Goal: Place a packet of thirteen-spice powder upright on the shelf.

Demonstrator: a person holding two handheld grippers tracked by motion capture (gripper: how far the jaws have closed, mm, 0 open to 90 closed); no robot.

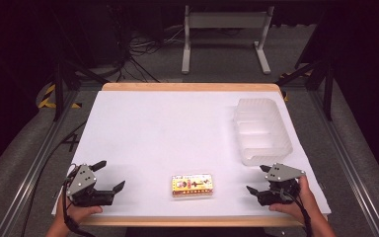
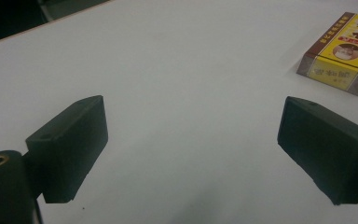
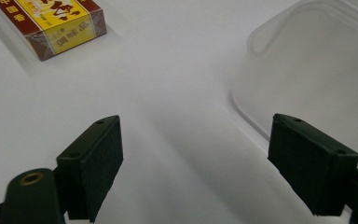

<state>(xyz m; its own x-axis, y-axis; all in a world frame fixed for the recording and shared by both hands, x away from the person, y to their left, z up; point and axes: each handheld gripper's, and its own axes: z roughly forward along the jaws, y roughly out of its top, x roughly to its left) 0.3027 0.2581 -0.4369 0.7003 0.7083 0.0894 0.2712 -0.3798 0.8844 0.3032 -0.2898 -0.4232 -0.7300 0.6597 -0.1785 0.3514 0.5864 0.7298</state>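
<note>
Both grippers sit at the bottom of the high view, each held in a hand that comes in from the lower edge. At lower left, the left gripper [image 1: 109, 175] rests over the white table [image 1: 153, 128] with its jaws spread wide and nothing between them. At lower right, the right gripper [image 1: 257, 178] has its jaws spread wide too, and they are empty as well.

Between the two, low in the middle of the high view, a small yellow and brown box [image 1: 192, 185] lies flat on the table, well apart from either gripper. In the left gripper view the box [image 2: 342, 51] sits at the upper right corner of the frame, beyond the right-hand jaw, with bare table between the jaws. In the right gripper view the box [image 3: 51, 23] lies at the upper left corner.

A clear plastic bin [image 1: 262, 131] stands on the right side of the table, above the right gripper in the high view. In the right gripper view the bin [image 3: 307, 70] rises at the upper right, its near wall just beyond the right-hand jaw.
</note>
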